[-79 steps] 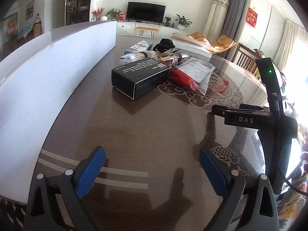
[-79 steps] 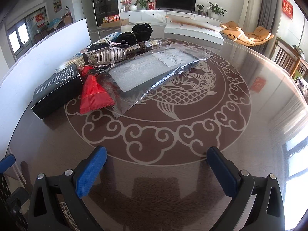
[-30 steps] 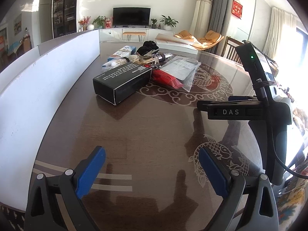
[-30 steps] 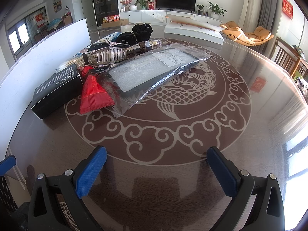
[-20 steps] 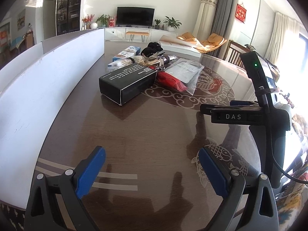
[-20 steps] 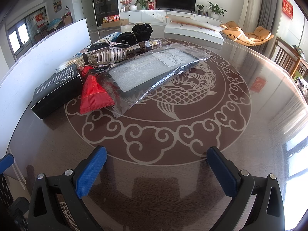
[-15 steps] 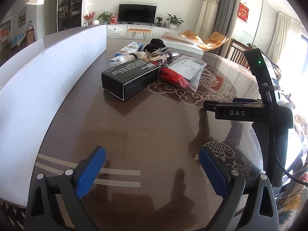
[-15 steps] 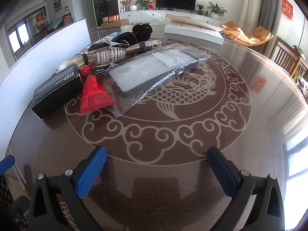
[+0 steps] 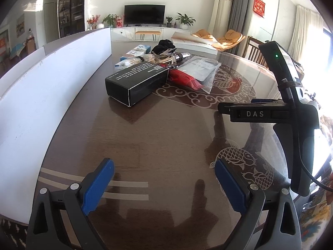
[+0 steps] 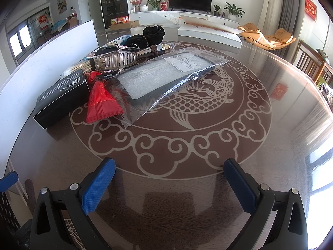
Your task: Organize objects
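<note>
Nearest, left gripper (image 9: pixel 164 179) spread wide with nothing between the blue pads, hovering above bare dark table (image 9: pixel 166 137); likewise right gripper (image 10: pixel 168 179), fully parted and empty, poised over the scroll border of the fish medallion (image 10: pixel 187 104). Both apparently staged short of the pile, presumably to choose a first item before committing

Further out, clutter bunched at the left side of the medallion beside the white board (image 9: pixel 52 87), likely a backstop keeping things from sliding off. Closest of it: black box (image 10: pixel 60 98) lying flat, long side angled toward the grippers, an easy first grasp across its narrow width. Just beside it, touching or nearly so, red packet (image 10: pixel 102 102), its top tucked under the neighbours. Overlapping that, clear bag (image 10: pixel 164 77) holding a dark flat case, slippery and probably awkward to pinch

Behind, clear hair claw (image 10: pixel 119 59), glass bottle (image 10: pixel 164 47), black fabric (image 10: pixel 149 34) and a blue-and-white carton (image 9: pixel 137 52), heaped loosely, unsorted
</note>
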A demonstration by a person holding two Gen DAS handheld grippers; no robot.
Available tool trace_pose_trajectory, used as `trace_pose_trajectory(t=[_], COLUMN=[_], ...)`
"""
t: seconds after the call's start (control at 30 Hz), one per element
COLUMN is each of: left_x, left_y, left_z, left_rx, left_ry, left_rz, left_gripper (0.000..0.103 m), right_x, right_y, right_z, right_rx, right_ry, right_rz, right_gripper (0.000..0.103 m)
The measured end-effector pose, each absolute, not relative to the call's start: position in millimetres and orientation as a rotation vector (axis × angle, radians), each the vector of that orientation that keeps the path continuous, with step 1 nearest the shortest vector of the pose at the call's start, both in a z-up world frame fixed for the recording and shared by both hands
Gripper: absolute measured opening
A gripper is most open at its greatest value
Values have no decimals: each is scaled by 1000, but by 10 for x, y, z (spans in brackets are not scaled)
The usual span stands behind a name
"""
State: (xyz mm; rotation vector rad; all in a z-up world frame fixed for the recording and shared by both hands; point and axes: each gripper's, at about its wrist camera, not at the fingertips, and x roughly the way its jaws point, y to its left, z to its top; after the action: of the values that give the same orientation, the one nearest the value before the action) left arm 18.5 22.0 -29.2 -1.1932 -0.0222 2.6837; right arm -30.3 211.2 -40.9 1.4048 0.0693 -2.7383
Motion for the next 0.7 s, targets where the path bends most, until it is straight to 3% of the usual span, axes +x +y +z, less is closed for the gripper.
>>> trace_pose_trajectory(t=[0.7], left_x=[194], left_y=[185], left_z=[-234], left_rx=[-1183], left_ry=[-37], left_rz=[2688], left_gripper=[99], right_x=[-303], right_y=[2113], right_z=[-409], right_rx=[1405], right_ry=[69], right_rz=[-2739], right_gripper=[103])
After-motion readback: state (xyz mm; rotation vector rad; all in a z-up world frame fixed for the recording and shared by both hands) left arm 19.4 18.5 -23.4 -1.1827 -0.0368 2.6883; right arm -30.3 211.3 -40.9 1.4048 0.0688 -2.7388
